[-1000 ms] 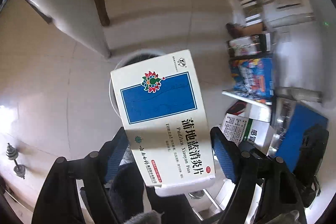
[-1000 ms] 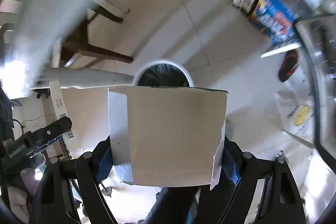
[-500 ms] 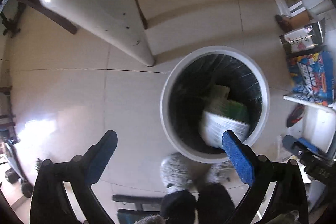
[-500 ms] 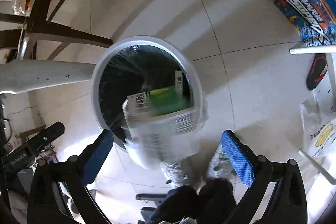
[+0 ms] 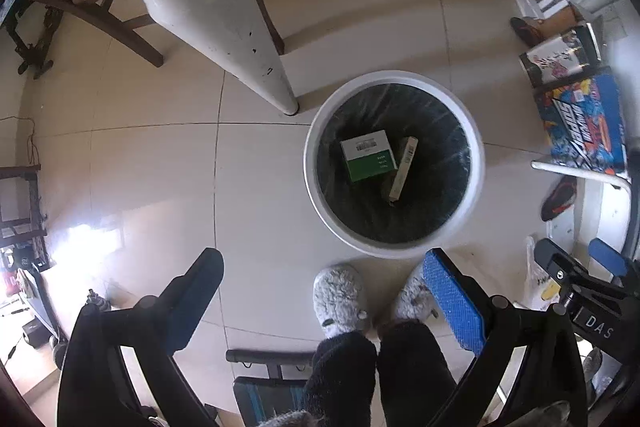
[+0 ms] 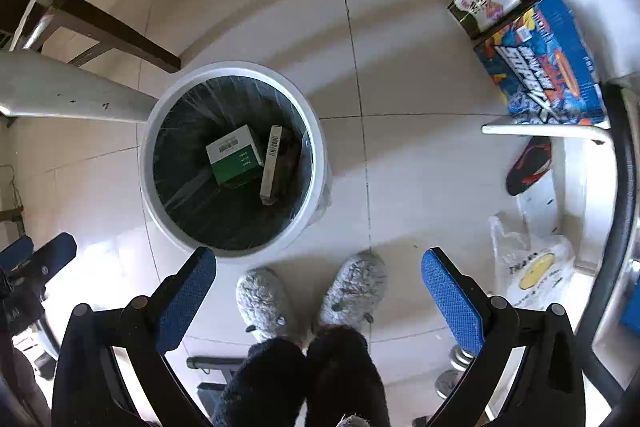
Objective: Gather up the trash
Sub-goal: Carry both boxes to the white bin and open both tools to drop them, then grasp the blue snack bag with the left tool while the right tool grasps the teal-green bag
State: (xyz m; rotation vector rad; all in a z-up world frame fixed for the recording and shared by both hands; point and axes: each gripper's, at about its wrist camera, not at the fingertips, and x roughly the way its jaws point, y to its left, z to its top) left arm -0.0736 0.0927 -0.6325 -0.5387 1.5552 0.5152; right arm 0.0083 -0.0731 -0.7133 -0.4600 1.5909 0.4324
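A round white trash bin (image 5: 476,163) with a black liner stands on the tiled floor, seen from above; it also shows in the right wrist view (image 6: 320,163). Inside lie a green and white box (image 5: 368,155) (image 6: 236,155) and a narrow box on its edge (image 5: 403,169) (image 6: 272,165). My left gripper (image 5: 322,281) is open and empty, held high above the floor just short of the bin. My right gripper (image 6: 320,281) is open and empty, above the bin's near rim.
A white table leg (image 5: 240,39) stands left of the bin, with dark wooden chair legs (image 6: 120,27) behind. Colourful cartons (image 6: 548,67) and a slipper (image 6: 528,165) lie at the right. The person's grey slippers (image 6: 308,295) stand below the bin. A plastic bag (image 6: 532,275) lies right.
Both grippers opened and dropped their boxes. The blue and white box and the green and white box fell into the bin and now lie at its bottom.
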